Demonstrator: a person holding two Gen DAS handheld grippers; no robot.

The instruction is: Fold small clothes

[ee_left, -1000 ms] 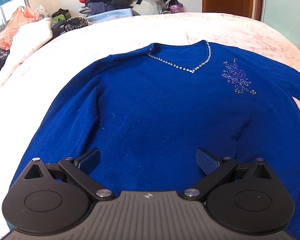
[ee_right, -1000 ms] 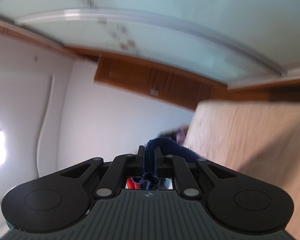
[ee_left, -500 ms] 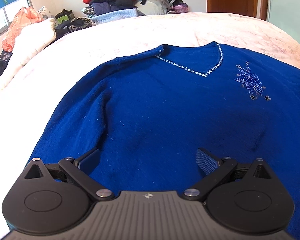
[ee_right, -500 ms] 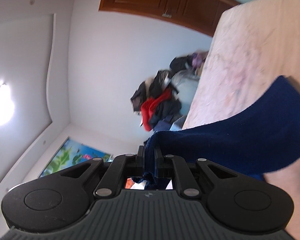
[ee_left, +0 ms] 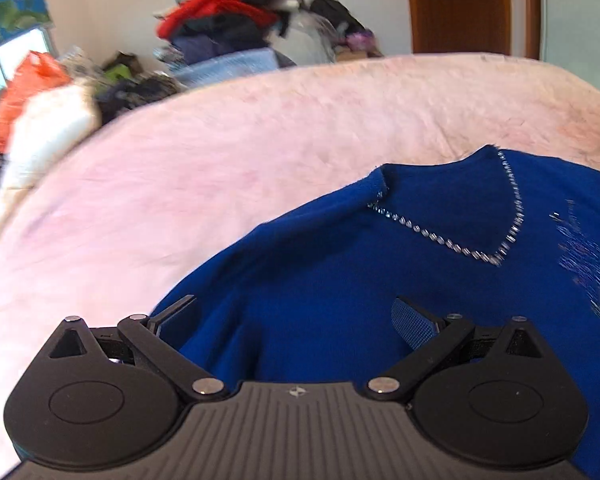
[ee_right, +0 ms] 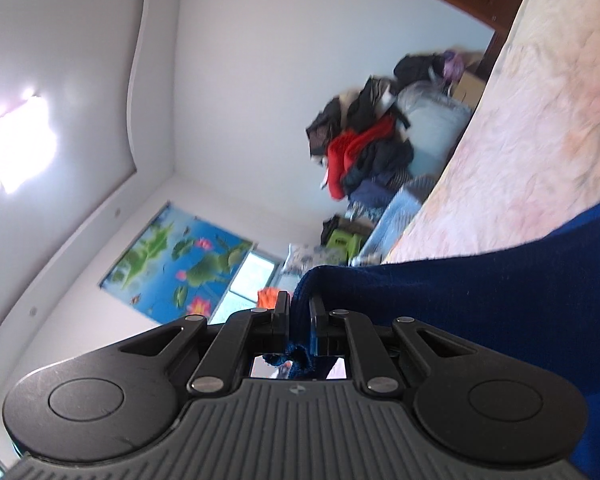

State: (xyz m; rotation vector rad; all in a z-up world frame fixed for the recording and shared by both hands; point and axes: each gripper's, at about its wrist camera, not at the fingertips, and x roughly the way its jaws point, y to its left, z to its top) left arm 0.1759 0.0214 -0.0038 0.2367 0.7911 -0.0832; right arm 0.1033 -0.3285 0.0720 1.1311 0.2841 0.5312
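A royal-blue knit sweater (ee_left: 340,280) with a rhinestone V-neck (ee_left: 472,248) and a beaded flower on the chest lies face up on the pink bed (ee_left: 220,168). My left gripper (ee_left: 296,314) is open and empty, low over the sweater's left shoulder and sleeve area. My right gripper (ee_right: 299,312) is shut on a fold of the sweater's fabric (ee_right: 480,300), lifted off the bed and rolled on its side; the cloth stretches away to the right.
A pile of clothes (ee_left: 236,28) and bags sits beyond the bed's far edge. White bedding and an orange bag (ee_left: 24,88) lie at the far left. A wooden door (ee_left: 460,4) stands at the back right.
My left gripper has moved forward and left over the sweater, toward its left shoulder, still open. My right gripper has kept hold of the fabric and rolled further while swinging over the bed.
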